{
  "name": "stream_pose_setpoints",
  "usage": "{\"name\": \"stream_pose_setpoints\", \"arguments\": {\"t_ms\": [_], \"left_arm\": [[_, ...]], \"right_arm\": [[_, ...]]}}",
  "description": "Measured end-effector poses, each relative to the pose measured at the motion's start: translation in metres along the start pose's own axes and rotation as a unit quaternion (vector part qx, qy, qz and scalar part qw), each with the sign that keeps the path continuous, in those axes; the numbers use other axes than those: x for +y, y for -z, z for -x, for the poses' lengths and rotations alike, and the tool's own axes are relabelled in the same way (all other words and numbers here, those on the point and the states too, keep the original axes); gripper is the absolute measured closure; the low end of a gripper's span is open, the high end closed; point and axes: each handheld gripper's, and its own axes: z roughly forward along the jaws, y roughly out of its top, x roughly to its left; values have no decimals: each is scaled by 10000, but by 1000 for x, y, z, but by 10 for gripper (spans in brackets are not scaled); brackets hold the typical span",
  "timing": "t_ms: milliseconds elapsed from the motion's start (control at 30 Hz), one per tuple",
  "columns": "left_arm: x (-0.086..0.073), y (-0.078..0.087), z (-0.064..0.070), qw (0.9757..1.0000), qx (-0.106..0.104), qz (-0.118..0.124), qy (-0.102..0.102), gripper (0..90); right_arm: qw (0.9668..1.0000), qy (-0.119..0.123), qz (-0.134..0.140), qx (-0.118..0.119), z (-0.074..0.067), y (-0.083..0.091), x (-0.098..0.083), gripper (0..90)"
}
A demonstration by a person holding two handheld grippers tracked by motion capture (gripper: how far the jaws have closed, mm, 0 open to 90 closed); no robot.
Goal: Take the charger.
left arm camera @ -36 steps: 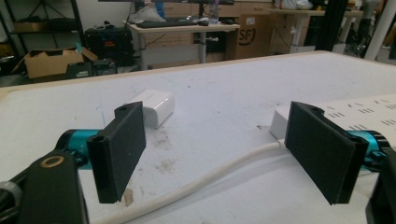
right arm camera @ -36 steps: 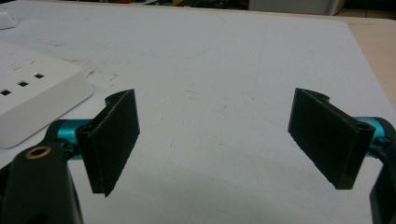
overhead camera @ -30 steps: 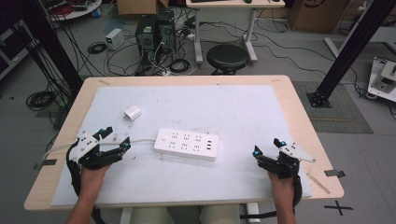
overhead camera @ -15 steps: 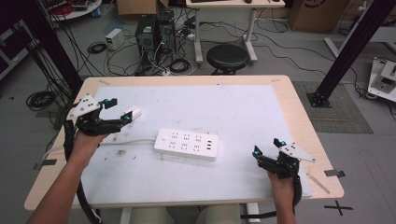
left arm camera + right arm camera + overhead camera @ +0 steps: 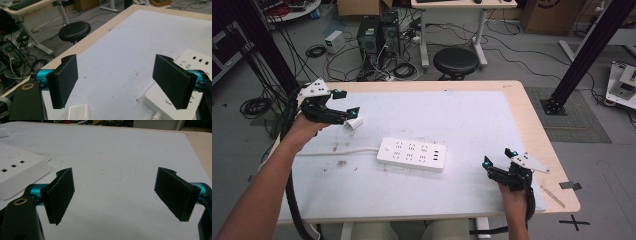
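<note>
while its two black jaws stand spread wide with only bare mat between them, the left gripper (image 5: 346, 115) hangs over the far left part of the table, its tips right at a small white adapter (image 5: 354, 124) that lies on the mat. seen from the left gripper view, that adapter (image 5: 78, 112) sits at the bottom edge, just below and between the jaws, closer to the left one, and no pad presses on it. the pads (image 5: 65, 82) are dark, flat and clean. a white power strip (image 5: 185, 75) shows behind the right jaw in that view, partly hidden by it, with its socket slots visible.

from the high view the power strip (image 5: 413, 154) lies flat near the middle of the white mat (image 5: 452, 115), its cord (image 5: 337, 151) running off toward the left edge. the adapter lies apart from the strip, up and to the left of it.

the right gripper (image 5: 494, 168) rests low at the near right corner of the table (image 5: 532, 120), well apart from the strip, held by a hand (image 5: 512, 197). in the right gripper view its jaws are also spread wide with nothing between them, and the strip's end (image 5: 17, 175) shows at the left.

beyond the table a black round stool (image 5: 455, 60) stands on a floor strewn with cables.
</note>
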Motion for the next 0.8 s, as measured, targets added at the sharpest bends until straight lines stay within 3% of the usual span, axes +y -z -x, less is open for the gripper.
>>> {"name": "stream_pose_setpoints", "arguments": {"t_ms": [67, 267, 467, 800], "left_arm": [[-5, -5, -5, 9998, 23, -195, 61, 205], [-17, -20, -17, 9987, 116, -448, 211, 206], [-31, -36, -27, 9953, 77, -935, 250, 206], [-55, -52, -50, 9904, 122, -1269, 524, 206]], "right_arm": [[10000, -15, -19, 3, 0, 0, 0, 169], [10000, -23, -74, 19, 0, -1, 1, 169], [10000, -52, -63, -26, 0, -1, 0, 169], [9998, -31, -160, -62, -1, -2, 1, 169]]}}
